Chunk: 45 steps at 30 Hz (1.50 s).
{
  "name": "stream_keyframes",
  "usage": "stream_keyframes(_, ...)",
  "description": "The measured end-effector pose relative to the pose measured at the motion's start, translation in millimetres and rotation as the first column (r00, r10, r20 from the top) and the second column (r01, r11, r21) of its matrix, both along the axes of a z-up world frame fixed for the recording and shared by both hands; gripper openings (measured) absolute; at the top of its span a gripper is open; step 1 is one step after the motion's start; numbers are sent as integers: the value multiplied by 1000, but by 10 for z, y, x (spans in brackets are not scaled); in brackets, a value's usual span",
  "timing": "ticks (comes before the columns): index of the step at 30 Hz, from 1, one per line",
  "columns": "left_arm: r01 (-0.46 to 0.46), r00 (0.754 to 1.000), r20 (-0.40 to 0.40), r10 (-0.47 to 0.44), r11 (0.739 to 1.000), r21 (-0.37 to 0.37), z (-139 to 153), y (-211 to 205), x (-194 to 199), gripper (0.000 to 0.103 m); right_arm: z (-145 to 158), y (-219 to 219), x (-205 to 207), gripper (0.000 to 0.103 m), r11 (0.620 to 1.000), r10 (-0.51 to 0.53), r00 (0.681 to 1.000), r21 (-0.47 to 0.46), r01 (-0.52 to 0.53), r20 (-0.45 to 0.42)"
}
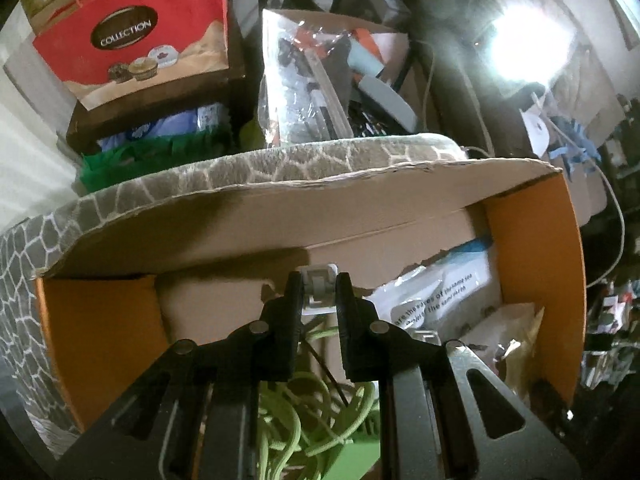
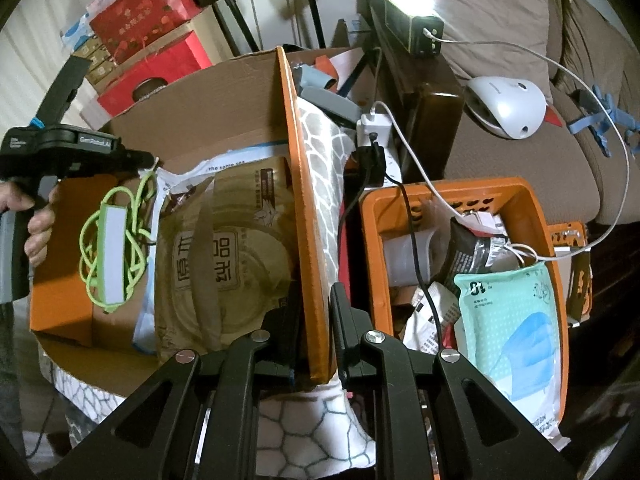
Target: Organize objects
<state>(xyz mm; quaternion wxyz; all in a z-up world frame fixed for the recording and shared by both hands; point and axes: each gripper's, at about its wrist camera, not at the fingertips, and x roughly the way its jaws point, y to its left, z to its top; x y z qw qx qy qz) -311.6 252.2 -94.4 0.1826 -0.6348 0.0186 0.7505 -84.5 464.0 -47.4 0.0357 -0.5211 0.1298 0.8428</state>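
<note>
My left gripper [image 1: 319, 286] is shut on a small white-grey plug [image 1: 319, 285] inside an open cardboard box [image 1: 248, 220] with orange flaps. A light green cable [image 1: 320, 420] trails from the plug into the box. In the right wrist view the left gripper [image 2: 150, 162] holds this cable [image 2: 120, 240], coiled around a green-edged white block, over the box's left side. My right gripper [image 2: 316, 328] is shut on the box's upright orange flap [image 2: 304, 200]. The box holds a tan printed bag [image 2: 228, 256] and a white mailer [image 1: 440, 296].
An orange basket [image 2: 532, 200] at right holds a mask pack [image 2: 512, 320], packets and cables. A patterned grey cushion [image 2: 324, 152] lies under and beside the box. Red gift bags [image 1: 132, 28] stand behind. A white device [image 2: 504, 100] lies on a brown sofa.
</note>
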Motion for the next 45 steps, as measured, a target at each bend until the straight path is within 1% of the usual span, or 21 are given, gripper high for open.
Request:
stream_keyframes(4, -11, 1000, 5, 11, 1000, -8, -55, -6, -18, 15, -11, 34, 10, 14, 1000, 0, 1000, -13, 0, 1)
stream_keyframes(6, -17, 1000, 4, 17, 1000, -2, -52, -24, -27, 17, -17, 28, 4, 14, 1000, 2, 1000, -10, -2, 1)
stream_keyframes(8, -19, 1000, 2, 19, 1000, 0, -38, -48, -30, 27, -22, 35, 11, 14, 1000, 3, 1000, -9, -3, 2)
stream_keyframes(9, -20, 1000, -2, 20, 1000, -1, -20, -63, -24, 29, -22, 18, 6, 14, 1000, 3, 1000, -9, -3, 2)
stream_keyframes(11, -16, 1000, -16, 16, 1000, 0, 45, -96, -4, 38, -21, 14, 5, 14, 1000, 2, 1000, -9, -2, 2)
stream_keyframes(12, -15, 1000, -28, 15, 1000, -1, 89, -115, 14, 40, -20, 16, 6, 14, 1000, 3, 1000, -10, -3, 2)
stream_keyframes(13, -11, 999, -42, 11, 1000, 2, 144, -137, 39, 44, -21, 12, 3, 14, 1000, 3, 1000, -8, -3, 2)
stream_keyframes(14, -6, 998, -56, 7, 1000, 6, 195, -151, 63, 52, -22, 21, 8, 14, 1000, 3, 1000, -8, -3, 2)
stream_keyframes(16, -3, 996, -93, 4, 1000, 13, 317, -198, 122, 60, -21, 13, 3, 14, 1000, 2, 1000, -7, -2, 3)
stream_keyframes(18, -5, 993, -119, 7, 1000, 21, 415, -246, 174, 63, -21, 14, 3, 14, 1000, 2, 1000, -7, -2, 3)
stream_keyframes(19, -15, 991, -130, 16, 1000, 16, 454, -273, 198, 68, -19, 4, -6, 14, 1000, 2, 1000, -6, -2, 4)
stream_keyframes(21, -28, 989, -147, 31, 999, 22, 511, -328, 249, 72, -22, 14, -8, 14, 1000, 2, 1000, -6, -2, 6)
stream_keyframes(23, -32, 986, -165, 36, 999, 28, 558, -377, 314, 78, -18, 1, -12, 14, 1000, 2, 1000, -6, -2, 3)
stream_keyframes(27, -28, 978, -206, 30, 1000, 12, 640, -451, 437, 81, -21, -10, -13, 14, 1000, -3, 1000, -8, 3, -1)
stream_keyframes(28, -27, 977, -213, 29, 1000, 13, 664, -467, 473, 84, -19, -14, -14, 14, 1000, -3, 1000, -10, 3, -2)
stream_keyframes(31, -28, 974, -222, 35, 999, 32, 710, -511, 557, 91, -9, -38, -7, 14, 1000, -6, 1000, -10, 6, -2)
stream_keyframes(34, -23, 973, -227, 34, 999, 49, 751, -546, 650, 94, -4, -40, -12, 14, 1000, -7, 1000, -10, 7, -1)
stream_keyframes(38, -23, 963, -269, 29, 999, 26, 802, -583, 762, 100, -3, -41, -12, 14, 1000, -11, 1000, -10, 11, -1)
stream_keyframes(41, -45, 955, -290, 56, 998, 46, 825, -668, 832, 102, -2, -41, -14, 14, 1000, -12, 1000, -9, 12, -1)
stream_keyframes(43, -74, 954, -285, 91, 995, 72, 817, -755, 858, 102, -2, -41, -14, 14, 1000, -12, 1000, -9, 12, -1)
stream_keyframes(45, -88, 955, -278, 108, 993, 83, 802, -817, 866, 103, -5, -37, -11, 14, 1000, -13, 1000, -10, 13, -1)
